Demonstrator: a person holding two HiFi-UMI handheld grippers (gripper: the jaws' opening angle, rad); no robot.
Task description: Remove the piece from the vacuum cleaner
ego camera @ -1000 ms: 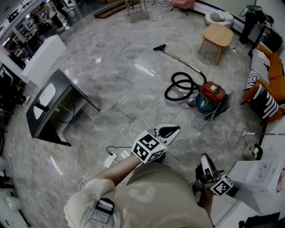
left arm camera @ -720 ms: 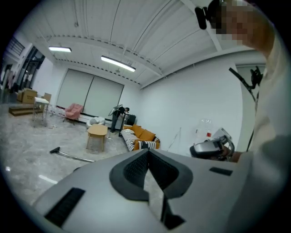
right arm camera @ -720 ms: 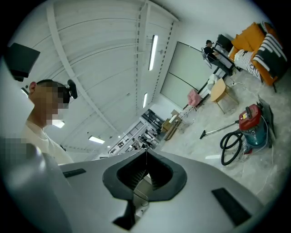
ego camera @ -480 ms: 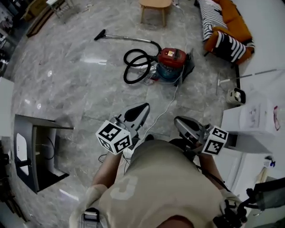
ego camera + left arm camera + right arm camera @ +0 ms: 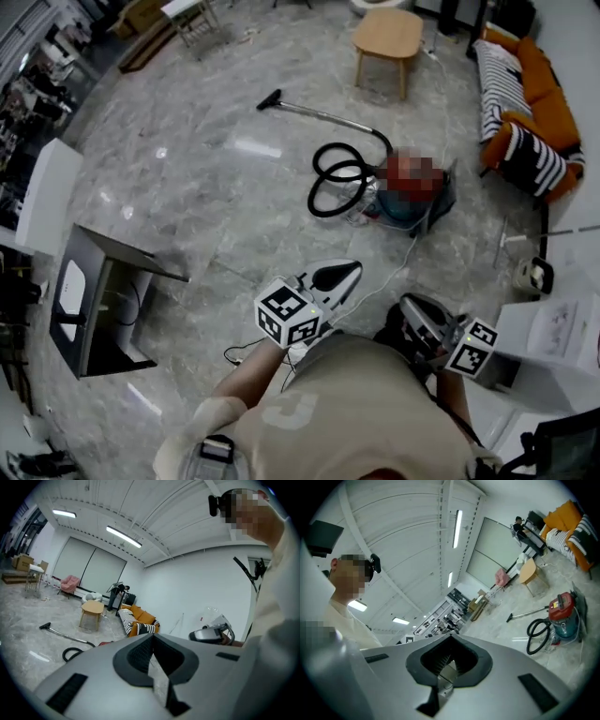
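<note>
The vacuum cleaner (image 5: 412, 192) lies on the marble floor some way ahead, its red-topped body partly under a mosaic patch. Its black hose (image 5: 336, 186) is coiled at the left, and the metal wand (image 5: 328, 117) runs out to a floor nozzle. My left gripper (image 5: 349, 270) and right gripper (image 5: 405, 305) hang in front of the person's body, far short of it. Both are shut with nothing between the jaws. The right gripper (image 5: 451, 640) view shows the vacuum cleaner (image 5: 562, 613) at the right. From the left gripper (image 5: 153, 639) view only the hose (image 5: 70, 653) and wand (image 5: 65, 634) show.
A low wooden table (image 5: 389, 33) and a sofa with orange and striped cushions (image 5: 525, 103) stand beyond the vacuum cleaner. A dark desk (image 5: 103, 291) is at the left, white boxes (image 5: 553, 337) at the right. A white cable (image 5: 394, 272) trails across the floor near the person's feet.
The person has turned and moved across the floor, carrying both grippers along level. The right gripper has come forward beside the left. The vacuum cleaner itself has not shifted.
</note>
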